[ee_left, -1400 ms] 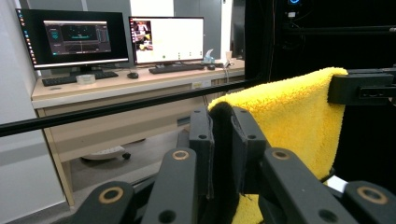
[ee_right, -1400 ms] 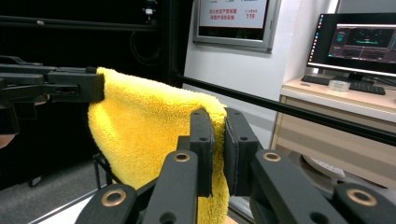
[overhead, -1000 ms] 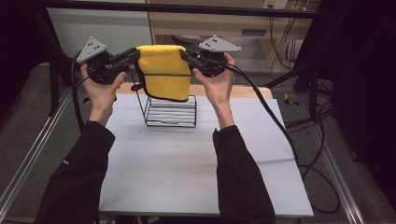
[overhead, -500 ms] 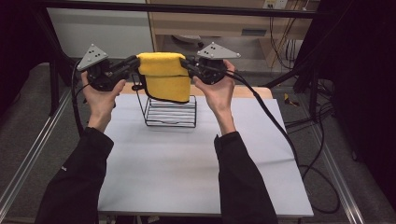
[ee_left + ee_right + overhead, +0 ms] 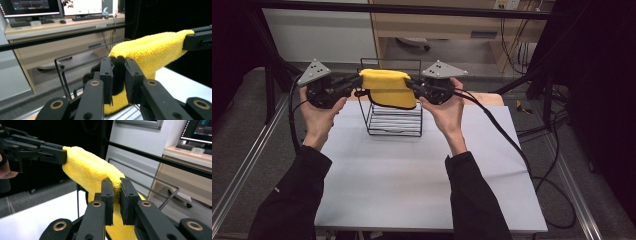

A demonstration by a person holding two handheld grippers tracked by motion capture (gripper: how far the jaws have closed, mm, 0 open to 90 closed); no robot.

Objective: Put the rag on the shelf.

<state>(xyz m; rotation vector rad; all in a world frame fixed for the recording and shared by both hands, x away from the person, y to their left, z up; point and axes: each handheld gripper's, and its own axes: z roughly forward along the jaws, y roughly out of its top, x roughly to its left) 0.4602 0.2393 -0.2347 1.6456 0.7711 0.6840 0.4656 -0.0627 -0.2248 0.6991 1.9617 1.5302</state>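
Above the wire rack [image 5: 394, 120], your left tool [image 5: 353, 84] and right tool [image 5: 412, 85] each pinch the soft, light yellow towel's [image 5: 388, 87] ends; grip its folded edges.

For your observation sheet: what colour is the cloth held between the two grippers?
Yellow; the cloth shows best in the right gripper view.

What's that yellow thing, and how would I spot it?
Start at the white table, then the black wire rack standing at its far side. Stretched above it between the left gripper and right gripper is a fluffy yellow towel, the one brightly coloured, soft thing.
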